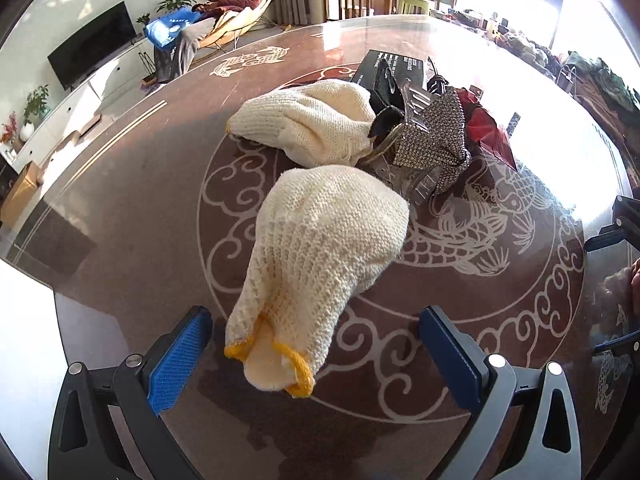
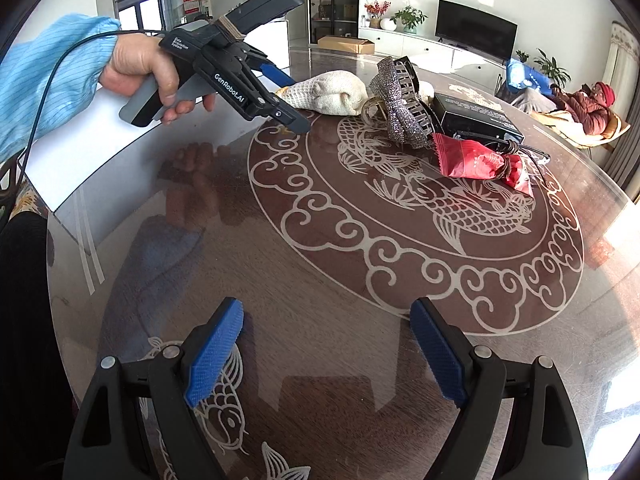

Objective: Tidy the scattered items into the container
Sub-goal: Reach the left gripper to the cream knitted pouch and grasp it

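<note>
Cream knit glove (image 1: pixel 320 248) — hair clip (image 1: pixel 432 136) beyond.

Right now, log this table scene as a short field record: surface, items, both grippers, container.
surface: glass-topped table with fish pattern
near glove: cream knit glove, cuff lying between the left gripper's open jaws, not pinched
far glove: second cream glove
hair clip: rhinestone claw clip
packet: red wrapper
box: black box
left gripper: open
right gripper: open, empty
container: not identifiable
</note>
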The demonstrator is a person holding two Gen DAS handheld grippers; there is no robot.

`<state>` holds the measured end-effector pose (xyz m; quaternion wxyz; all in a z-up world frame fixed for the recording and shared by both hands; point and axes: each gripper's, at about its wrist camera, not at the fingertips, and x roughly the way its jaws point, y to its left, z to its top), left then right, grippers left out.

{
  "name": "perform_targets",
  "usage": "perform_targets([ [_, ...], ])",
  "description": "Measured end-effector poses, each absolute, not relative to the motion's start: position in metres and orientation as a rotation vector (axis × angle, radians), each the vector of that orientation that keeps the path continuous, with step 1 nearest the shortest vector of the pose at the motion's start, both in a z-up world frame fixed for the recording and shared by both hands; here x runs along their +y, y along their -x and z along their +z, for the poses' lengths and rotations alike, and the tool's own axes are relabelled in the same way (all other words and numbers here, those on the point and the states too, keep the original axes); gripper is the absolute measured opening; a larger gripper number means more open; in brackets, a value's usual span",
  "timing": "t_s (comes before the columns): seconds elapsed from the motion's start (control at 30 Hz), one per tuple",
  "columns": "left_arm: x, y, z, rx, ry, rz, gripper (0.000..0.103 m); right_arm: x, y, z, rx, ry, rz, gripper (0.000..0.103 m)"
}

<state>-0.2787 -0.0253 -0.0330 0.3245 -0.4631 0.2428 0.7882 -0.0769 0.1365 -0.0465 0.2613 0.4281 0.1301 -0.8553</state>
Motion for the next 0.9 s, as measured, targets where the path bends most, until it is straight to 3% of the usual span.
perform_targets([
  [0.1,-0.019,0.288,-0.032,0.658,1.187,2.064,0.103,0.137,0.077,-0.046,0.352,-1.159,-2.315,0.086],
  [0.4,0.001,0.318,-0.038,0.449,1.276,2.188,0.103,0.137,0.077,-0.046,0.353,-1.158,-2.314,0.086],
  [0.43,0.000,0.314,-0.038,0.432,1.274,2.212,0.101,0.138,0.076,-0.046,0.352,-1.158,-2.315,0.086],
  [0.47,-0.002,0.310,-0.037,0.415,1.262,2.236,0.086,0.138,0.076,-0.046,0.353,-1.158,-2.314,0.086],
  [0.5,-0.004,0.304,-0.034,0.401,1.252,2.259,0.063,0.138,0.076,-0.046,0.353,-1.158,-2.314,0.086],
  [0.57,-0.012,0.288,-0.033,0.385,1.260,2.290,0.050,0.138,0.076,-0.046,0.353,-1.158,-2.314,0.086],
  [0.9,-0.085,0.147,-0.037,0.180,1.401,2.571,0.051,0.143,0.079,-0.044,0.328,-1.171,-2.357,0.086],
])
